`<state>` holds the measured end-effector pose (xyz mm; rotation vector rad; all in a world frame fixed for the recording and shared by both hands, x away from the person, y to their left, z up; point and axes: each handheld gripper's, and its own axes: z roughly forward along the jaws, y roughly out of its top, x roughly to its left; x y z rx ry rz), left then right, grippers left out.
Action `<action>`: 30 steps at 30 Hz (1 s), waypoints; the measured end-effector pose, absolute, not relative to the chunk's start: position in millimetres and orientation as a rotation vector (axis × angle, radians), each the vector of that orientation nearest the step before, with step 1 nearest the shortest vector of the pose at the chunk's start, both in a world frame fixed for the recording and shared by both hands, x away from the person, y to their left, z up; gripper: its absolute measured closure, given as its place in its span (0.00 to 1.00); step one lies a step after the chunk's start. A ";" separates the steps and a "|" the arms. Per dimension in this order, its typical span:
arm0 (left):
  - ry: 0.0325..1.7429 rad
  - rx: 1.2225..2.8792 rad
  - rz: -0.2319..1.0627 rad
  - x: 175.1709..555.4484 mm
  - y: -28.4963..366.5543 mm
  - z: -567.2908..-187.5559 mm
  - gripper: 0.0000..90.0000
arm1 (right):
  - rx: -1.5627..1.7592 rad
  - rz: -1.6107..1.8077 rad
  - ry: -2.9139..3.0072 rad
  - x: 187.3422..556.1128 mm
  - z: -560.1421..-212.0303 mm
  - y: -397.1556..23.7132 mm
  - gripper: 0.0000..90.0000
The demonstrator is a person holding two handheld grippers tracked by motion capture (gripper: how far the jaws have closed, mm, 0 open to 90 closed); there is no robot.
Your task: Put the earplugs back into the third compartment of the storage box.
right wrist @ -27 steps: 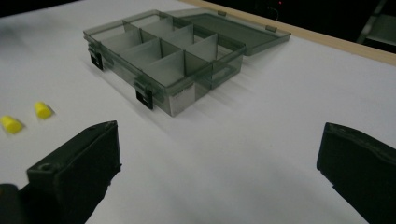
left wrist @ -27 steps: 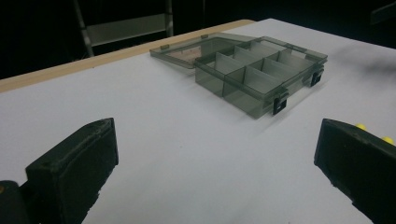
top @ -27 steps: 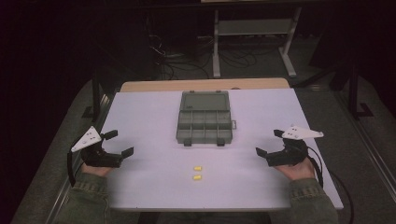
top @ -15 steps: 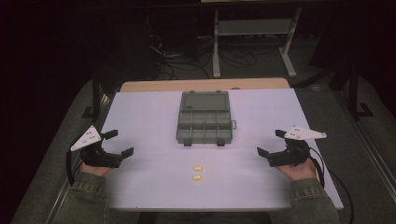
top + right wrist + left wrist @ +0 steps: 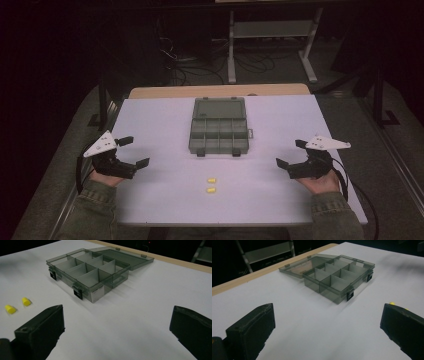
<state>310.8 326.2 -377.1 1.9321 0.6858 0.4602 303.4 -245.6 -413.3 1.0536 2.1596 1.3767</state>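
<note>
Plainly nothing is held yet: the left gripper (image 5: 131,151) and the right gripper (image 5: 288,154) rest at opposite edges of the white counter (image 5: 150,125), each with its fingers spread wide and bare counter between them. The things the work seems to turn on are the two small yellow plugs (image 5: 211,185), lying close together but not touching near the person's side, roughly midway between the hands. Beyond them sits the grey compartment box (image 5: 219,132), its lid (image 5: 219,106) folded flat back and its cells empty as far as I can see.

To do this step well, I'd pick one hand and go for one plug at a time. In the right gripper view both plugs (image 5: 17,305) lie off to the left of the fingers (image 5: 47,322), so that hand would have to swing inward and tip down before closing. They look small and rounded, likely to roll or squirt out, so I'd close slowly across the middle, low to the counter.

As for pose, both forearms come in from the near edge, hands resting on or just above the counter, the grippers angled inward toward the box and nearly level. In the left gripper view a plug (image 5: 392,303) just peeps over the right-hand finger (image 5: 404,327).
</note>
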 end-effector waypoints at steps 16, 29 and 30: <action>0.598 2.016 0.419 314.2 299.3 -365.4 0.00 | 1.054 1.369 2.160 303.0 -413.4 -246.3 0.00; 0.531 2.074 0.361 319.1 271.5 -363.9 0.00 | 1.043 1.345 2.179 303.0 -414.3 -244.2 0.00; 0.522 2.083 0.361 319.8 270.2 -364.0 0.00 | 1.044 1.345 2.180 302.9 -414.4 -244.2 0.00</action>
